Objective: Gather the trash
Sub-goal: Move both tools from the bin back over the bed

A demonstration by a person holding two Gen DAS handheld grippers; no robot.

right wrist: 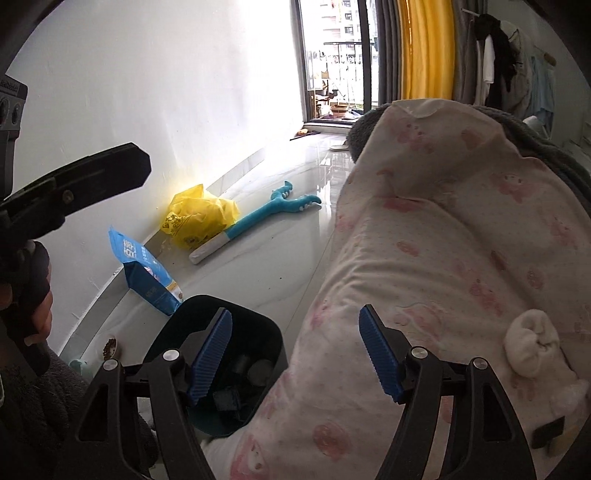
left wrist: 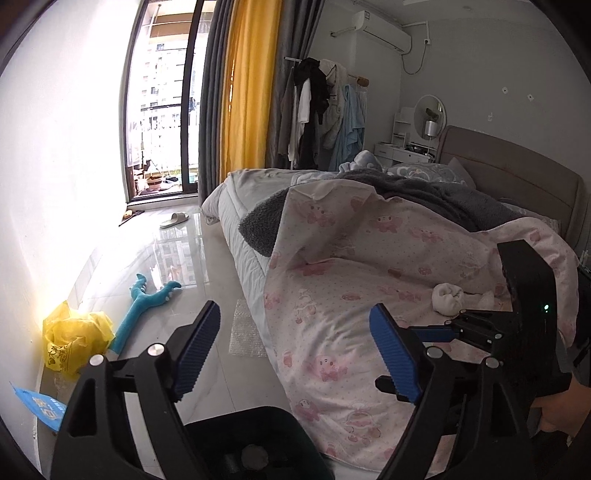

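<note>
The left wrist view is taking in the far end of the bedroom: the headboard [left wrist: 517, 173], a round fan [left wrist: 429, 110] and an air conditioner [left wrist: 384, 31], plus a sheet of bubble wrap [left wrist: 245, 328] lying on the floor just beside the bed. The right wrist view is showing the dark bin [right wrist: 236, 332] more fully, with dark scraps inside, a blue pouch [right wrist: 147, 273] standing against the wall and a small dish [right wrist: 109, 347] near it. A yellow plastic bag [right wrist: 201, 218] is sitting by the wall, touching a teal plush toy [right wrist: 266, 214]. A balled white sock [right wrist: 532, 339] is resting on the pink duvet [right wrist: 443, 240]. The left gripper [left wrist: 295, 350] is standing spread wide, gripping nothing. The right gripper [right wrist: 295, 354] is gaping too, empty, hovering over the bin's edge and the duvet.
</note>
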